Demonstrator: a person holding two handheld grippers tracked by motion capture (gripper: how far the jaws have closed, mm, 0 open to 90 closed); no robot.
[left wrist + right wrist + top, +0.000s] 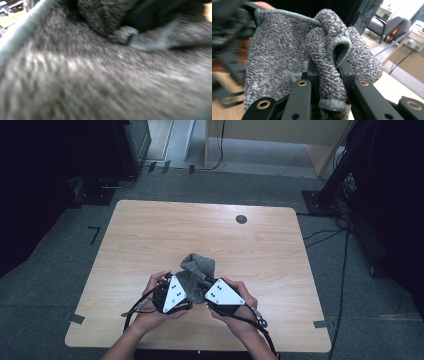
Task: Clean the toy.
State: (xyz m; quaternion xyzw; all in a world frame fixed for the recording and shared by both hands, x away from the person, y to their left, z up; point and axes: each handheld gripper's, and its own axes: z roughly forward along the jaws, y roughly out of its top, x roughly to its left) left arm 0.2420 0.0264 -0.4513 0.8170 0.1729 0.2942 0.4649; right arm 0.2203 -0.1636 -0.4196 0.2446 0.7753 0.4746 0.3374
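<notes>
Left gripper: lower centre of the high view, just left of the right one, jaws clamped on the cloth's left part (its own view is a blur of grey pile).
Grey cloth: bunched between the two grippers, its top rising toward mid-frame above the table; grey terry with a stitched hem.
Right gripper: lower centre, just right of the cloth, jaws pinched on a rolled fold of it.

One grey towel, two grippers, left and right, on one table.
</notes>
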